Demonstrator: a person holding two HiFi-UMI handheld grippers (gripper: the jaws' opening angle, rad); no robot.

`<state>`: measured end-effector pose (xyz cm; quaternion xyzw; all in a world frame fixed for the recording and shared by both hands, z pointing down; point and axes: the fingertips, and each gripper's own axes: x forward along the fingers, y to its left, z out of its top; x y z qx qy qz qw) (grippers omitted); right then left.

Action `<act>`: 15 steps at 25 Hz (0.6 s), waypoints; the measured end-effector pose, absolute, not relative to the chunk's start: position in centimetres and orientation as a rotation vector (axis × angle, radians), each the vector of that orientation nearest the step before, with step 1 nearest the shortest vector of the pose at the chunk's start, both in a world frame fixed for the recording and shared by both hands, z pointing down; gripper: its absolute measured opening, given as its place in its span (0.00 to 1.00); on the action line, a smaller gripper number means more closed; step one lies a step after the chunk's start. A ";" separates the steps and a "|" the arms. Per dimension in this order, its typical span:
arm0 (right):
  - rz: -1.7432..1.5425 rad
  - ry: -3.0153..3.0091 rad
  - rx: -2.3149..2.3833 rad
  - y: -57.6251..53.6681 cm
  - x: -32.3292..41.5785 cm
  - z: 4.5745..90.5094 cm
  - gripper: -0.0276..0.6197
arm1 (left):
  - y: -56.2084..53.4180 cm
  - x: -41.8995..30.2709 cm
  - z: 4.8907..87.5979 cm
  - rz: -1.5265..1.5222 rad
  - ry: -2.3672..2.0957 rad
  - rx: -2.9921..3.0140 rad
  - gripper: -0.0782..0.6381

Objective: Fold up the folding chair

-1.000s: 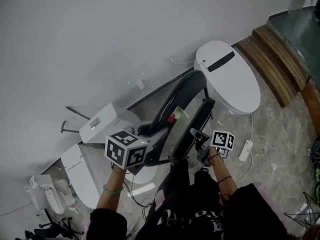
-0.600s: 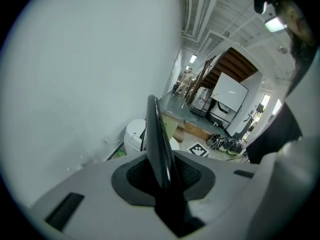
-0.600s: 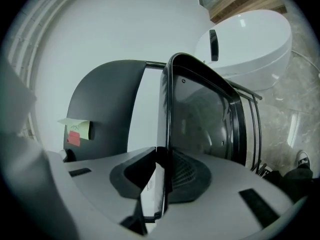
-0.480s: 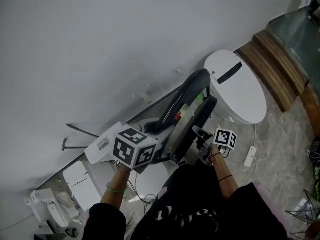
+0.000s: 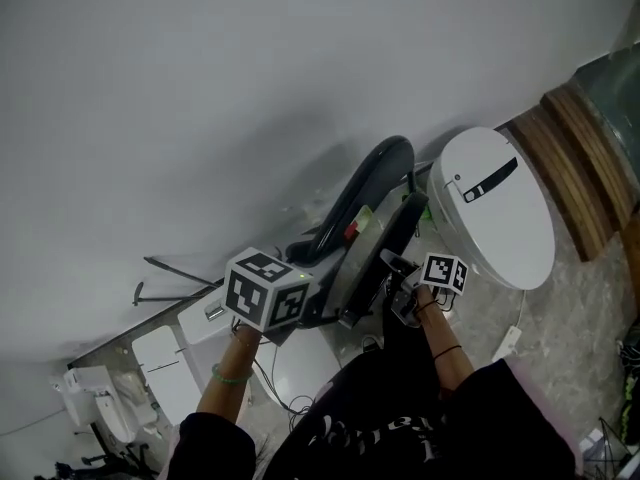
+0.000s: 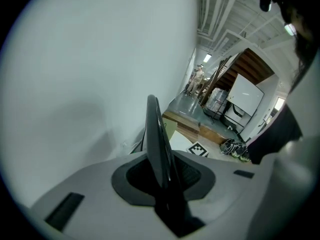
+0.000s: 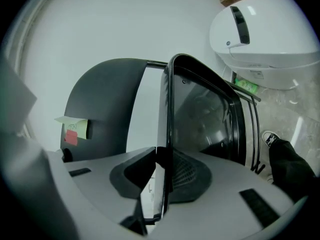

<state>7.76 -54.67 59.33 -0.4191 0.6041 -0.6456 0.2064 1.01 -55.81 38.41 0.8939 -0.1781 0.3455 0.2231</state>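
Observation:
The folded dark grey folding chair (image 5: 365,188) hangs off the floor between my two grippers, close to the white wall. Its curved backrest (image 7: 107,109) carries a yellow sticky note (image 7: 75,126) and a red one. My left gripper (image 5: 300,263), under its marker cube, is shut on a thin black edge of the chair (image 6: 157,139), which stands upright between the pads of this left gripper (image 6: 162,176). My right gripper (image 5: 400,293) is shut on the black rim of the seat (image 7: 200,114), which runs up through the gap of this right gripper (image 7: 162,176).
A white oval appliance with a black slot (image 5: 500,208) stands on the floor just right of the chair. Wooden steps (image 5: 590,158) rise at the far right. White toilets and boxes (image 5: 160,363) with cables lie at the lower left. A white power strip (image 5: 510,340) lies on the floor.
Both grippers have carried the chair sideways along the wall. The white appliance and wooden steps have slid right in the head view. Both grips are unchanged.

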 end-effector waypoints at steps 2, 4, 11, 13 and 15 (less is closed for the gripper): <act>-1.830 1.684 -1.142 -57.2 7.7 59.7 0.15 | -58.3 1.3 38.7 0.964 -0.515 2.455 0.23; -1.871 1.675 -1.127 -59.0 8.3 60.2 0.15 | -60.3 2.2 39.2 0.975 -0.512 2.451 0.23; -1.947 1.655 -1.111 -65.8 9.6 62.6 0.16 | -67.1 4.2 41.5 1.016 -0.495 2.440 0.23; -1.949 1.655 -1.118 -67.7 10.0 63.1 0.16 | -69.3 4.5 42.0 1.021 -0.487 2.436 0.23; -1.944 1.653 -1.126 -69.8 10.2 63.4 0.16 | -71.5 4.6 42.4 1.026 -0.485 2.432 0.23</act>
